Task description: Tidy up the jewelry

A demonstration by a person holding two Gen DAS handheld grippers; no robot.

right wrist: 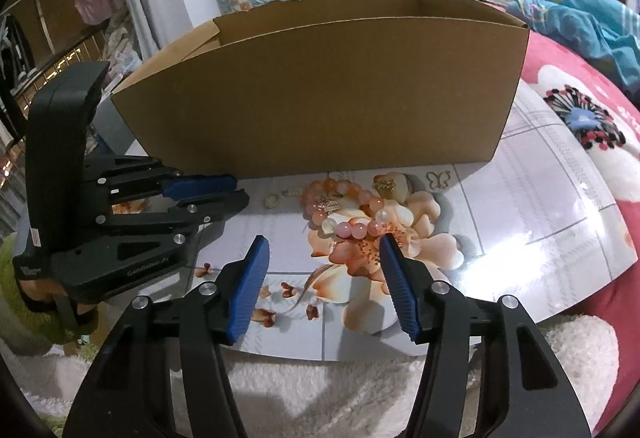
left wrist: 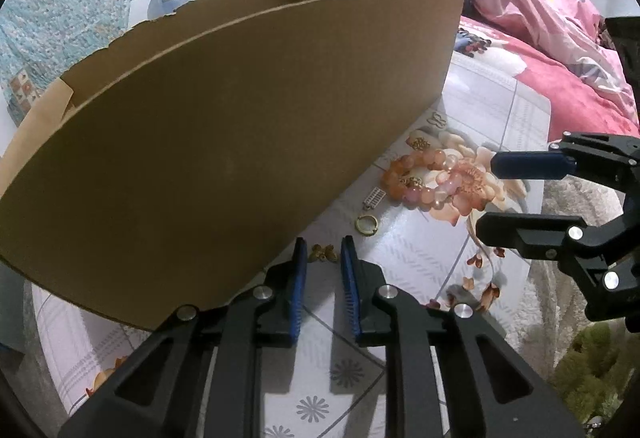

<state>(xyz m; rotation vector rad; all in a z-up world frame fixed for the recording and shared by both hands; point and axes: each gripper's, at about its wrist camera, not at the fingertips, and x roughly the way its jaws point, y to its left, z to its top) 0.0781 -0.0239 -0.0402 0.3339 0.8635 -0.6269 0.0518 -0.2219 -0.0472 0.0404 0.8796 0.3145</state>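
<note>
The gold butterfly charm point(left wrist: 323, 253) is lying just ahead of my left gripper point(left wrist: 324, 258), right at its fingertips, with a narrow gap to each pad; I'm not pinching it yet. The ring point(left wrist: 366, 225) and bracelet point(left wrist: 424, 177) are lying further out, beside the box point(left wrist: 224, 141) wall. My right gripper point(right wrist: 324, 258) is hovering half spread and empty, the bracelet just beyond its tips. The left is nearer the charm. The box's inside is hidden, and the small pieces beyond the ring are hard to make out.
</note>
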